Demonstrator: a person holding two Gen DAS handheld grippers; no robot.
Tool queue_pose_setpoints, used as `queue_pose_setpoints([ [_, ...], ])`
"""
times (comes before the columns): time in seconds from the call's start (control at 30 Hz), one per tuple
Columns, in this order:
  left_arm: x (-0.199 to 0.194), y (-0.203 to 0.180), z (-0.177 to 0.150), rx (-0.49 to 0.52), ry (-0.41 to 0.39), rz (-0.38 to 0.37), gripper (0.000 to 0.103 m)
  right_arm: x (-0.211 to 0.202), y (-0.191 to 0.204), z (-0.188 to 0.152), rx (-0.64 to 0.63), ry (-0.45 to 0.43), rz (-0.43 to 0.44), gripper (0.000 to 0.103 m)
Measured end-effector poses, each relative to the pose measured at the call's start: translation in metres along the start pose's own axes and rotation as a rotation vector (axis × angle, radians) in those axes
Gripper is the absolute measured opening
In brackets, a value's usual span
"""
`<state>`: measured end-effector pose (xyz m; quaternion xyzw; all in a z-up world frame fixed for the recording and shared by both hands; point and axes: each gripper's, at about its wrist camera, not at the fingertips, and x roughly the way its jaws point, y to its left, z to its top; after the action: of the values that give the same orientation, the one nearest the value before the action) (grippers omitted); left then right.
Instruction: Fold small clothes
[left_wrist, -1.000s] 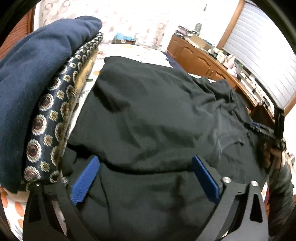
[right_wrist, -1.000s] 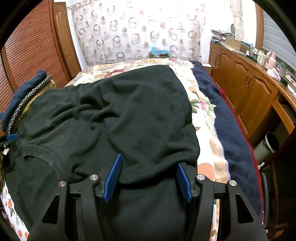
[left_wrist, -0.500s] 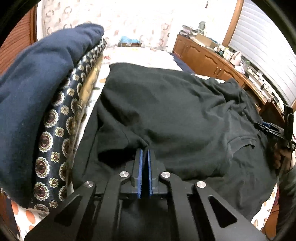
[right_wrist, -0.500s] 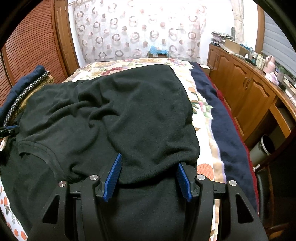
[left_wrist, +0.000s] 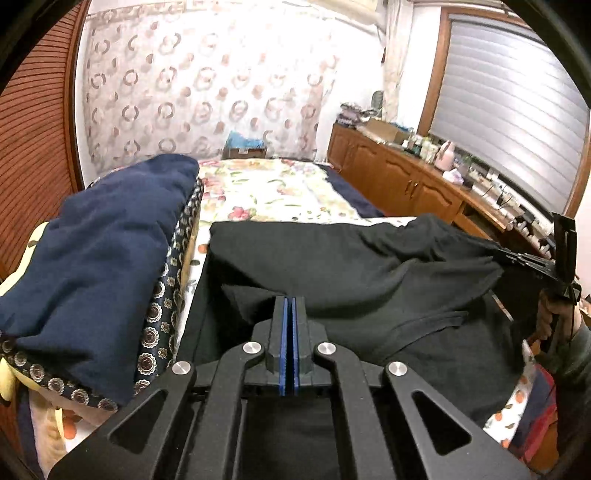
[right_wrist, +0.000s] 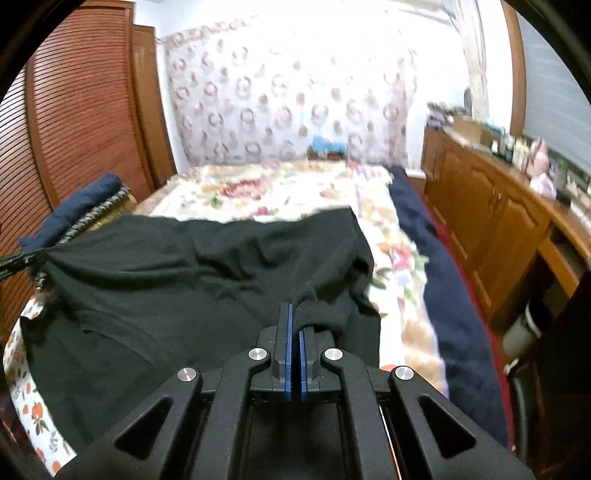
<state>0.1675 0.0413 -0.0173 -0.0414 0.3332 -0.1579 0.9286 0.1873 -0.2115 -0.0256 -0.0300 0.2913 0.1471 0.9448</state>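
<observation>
Both pairs of tongs have clamped since a second ago, when each stood open over the flat cloth. Left tongs: blue pads pressed together on a peak of the black knit garment. Right tongs: pads shut on a bunched fold of the same garment at its other near corner. Near edge now raised off the bed and drawn taut between the two grips; far edge lies on the bedspread. The right tongs also show at the right edge of the left view, held by the person's hand.

Judgement: grasp step done, lift under way; carrying the near edge over to the far edge would make the first fold.

Surface: bed with floral bedspread, dark blue blanket along its right side. Navy folded cloth stacked on a medallion-patterned cushion at left.

Room: circle-print curtain, louvred wooden doors, cluttered wooden sideboard, slatted blind.
</observation>
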Motion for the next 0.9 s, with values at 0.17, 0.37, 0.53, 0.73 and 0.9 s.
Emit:
queue_pose_setpoints([
  [0.17, -0.030, 0.004, -0.004, -0.009, -0.049, -0.028, 0.003, -0.038, 0.007, -0.005, -0.026, -0.035, 0.018, 0.002],
  [0.37, -0.059, 0.013, -0.026, -0.021, -0.057, -0.026, 0.003, -0.078, 0.007, -0.025, -0.059, -0.033, 0.032, 0.002],
  [0.53, -0.066, 0.017, -0.055, -0.026, -0.016, -0.002, 0.003, -0.099, 0.008, -0.046, -0.079, -0.005, 0.031, 0.002],
  [0.73, -0.044, 0.029, -0.081, -0.052, 0.085, 0.057, 0.003, -0.074, -0.004, -0.063, -0.035, 0.106, 0.027, 0.002],
  [0.9, -0.039, 0.033, -0.088, -0.049, 0.100, 0.089, 0.032, -0.064, -0.006, -0.059, -0.022, 0.131, 0.005, 0.015],
])
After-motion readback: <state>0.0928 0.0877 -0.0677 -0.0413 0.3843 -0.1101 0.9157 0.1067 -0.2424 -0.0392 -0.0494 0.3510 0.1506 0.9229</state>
